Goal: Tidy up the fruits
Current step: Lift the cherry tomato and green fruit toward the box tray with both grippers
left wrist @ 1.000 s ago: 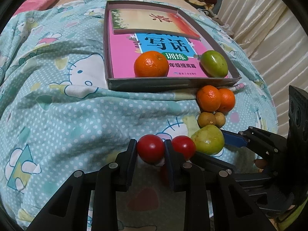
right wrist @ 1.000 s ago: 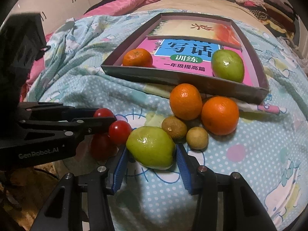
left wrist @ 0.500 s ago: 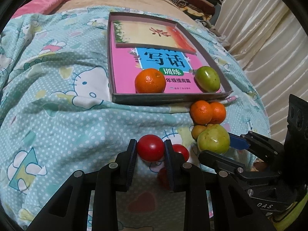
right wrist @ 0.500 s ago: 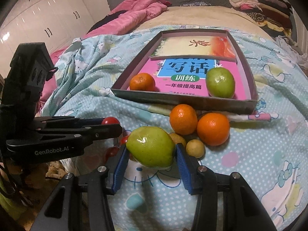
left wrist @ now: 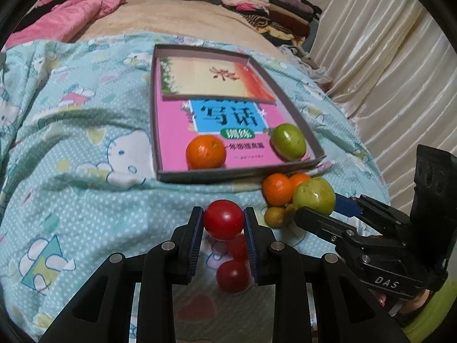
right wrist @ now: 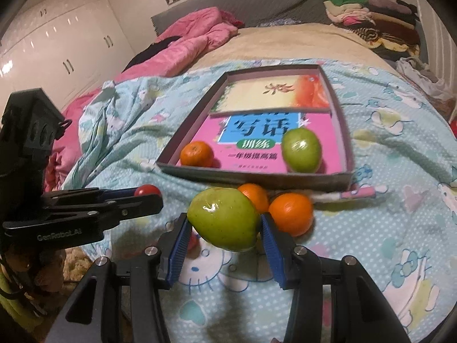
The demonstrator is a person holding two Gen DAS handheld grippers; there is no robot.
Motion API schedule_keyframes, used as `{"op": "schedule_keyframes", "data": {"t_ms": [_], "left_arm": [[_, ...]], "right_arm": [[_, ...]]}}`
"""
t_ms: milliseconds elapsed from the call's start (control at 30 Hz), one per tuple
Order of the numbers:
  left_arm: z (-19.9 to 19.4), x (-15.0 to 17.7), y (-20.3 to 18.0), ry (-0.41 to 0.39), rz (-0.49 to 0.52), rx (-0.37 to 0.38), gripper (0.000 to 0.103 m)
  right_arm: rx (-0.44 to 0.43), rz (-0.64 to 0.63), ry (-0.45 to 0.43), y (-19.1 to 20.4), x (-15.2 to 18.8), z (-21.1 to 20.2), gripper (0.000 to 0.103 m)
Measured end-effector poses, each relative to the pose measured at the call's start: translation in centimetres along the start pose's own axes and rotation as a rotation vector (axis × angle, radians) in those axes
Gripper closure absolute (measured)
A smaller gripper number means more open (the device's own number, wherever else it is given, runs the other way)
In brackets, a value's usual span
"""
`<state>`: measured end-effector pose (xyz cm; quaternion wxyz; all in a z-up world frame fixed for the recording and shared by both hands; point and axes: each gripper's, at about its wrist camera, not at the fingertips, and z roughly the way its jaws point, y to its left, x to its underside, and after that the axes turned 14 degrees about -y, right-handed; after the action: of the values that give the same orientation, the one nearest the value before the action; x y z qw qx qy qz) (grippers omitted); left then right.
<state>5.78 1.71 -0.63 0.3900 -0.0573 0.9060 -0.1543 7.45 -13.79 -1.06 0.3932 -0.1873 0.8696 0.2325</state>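
Observation:
My left gripper is shut on a red tomato and holds it above the bedspread; it also shows in the right wrist view. My right gripper is shut on a green pear-like fruit, lifted off the bed, also seen in the left wrist view. A shallow grey box lined with books holds an orange and a second green fruit. Two oranges and small brown fruits lie in front of the box. Two more tomatoes lie under my left gripper.
The bed carries a light-blue cartoon bedspread. A pink quilt lies at the back left and folded clothes at the back right. Curtains hang to the right. The bed's front edge is right under the grippers.
Both grippers have risen and pulled back from the bed, each carrying its fruit. The green fruit has left the pile; the box and remaining fruits look farther away.

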Motion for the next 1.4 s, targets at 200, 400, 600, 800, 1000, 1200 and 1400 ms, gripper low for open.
{"op": "schedule_keyframes", "data": {"t_ms": [200, 400, 600, 800, 1000, 1200, 1400], "left_arm": [[0.1, -1.0, -0.6, -0.025, 0.006, 0.001, 0.074], [0.2, -1.7, -1.0, -0.038, 0.011, -0.001, 0.074], [0.5, -2.2, -1.8, -0.049, 0.023, 0.003, 0.074], [1.0, -2.8, -2.5, -0.060, 0.040, 0.004, 0.074], [1.8, -3.2, -3.1, -0.066, 0.052, 0.002, 0.074], [3.0, -3.5, -3.7, -0.069, 0.076, -0.007, 0.074], [4.5, -4.0, -4.0, -0.064, 0.078, -0.010, 0.074]], "right_arm": [[0.033, 0.024, -0.041, -1.3, -0.9, -0.6, 0.054], [0.064, 0.027, -0.079, -2.1, -1.5, -1.2, 0.054], [0.098, 0.031, -0.110, -2.9, -2.1, -1.5, 0.054], [0.137, 0.048, -0.137, -4.2, -2.7, -1.7, 0.054], [0.182, 0.021, -0.165, -4.6, -3.5, -1.7, 0.054], [0.230, 0.019, -0.176, -5.4, -3.9, -1.5, 0.054], [0.269, 0.001, -0.157, -5.8, -4.1, -0.5, 0.054]]}}
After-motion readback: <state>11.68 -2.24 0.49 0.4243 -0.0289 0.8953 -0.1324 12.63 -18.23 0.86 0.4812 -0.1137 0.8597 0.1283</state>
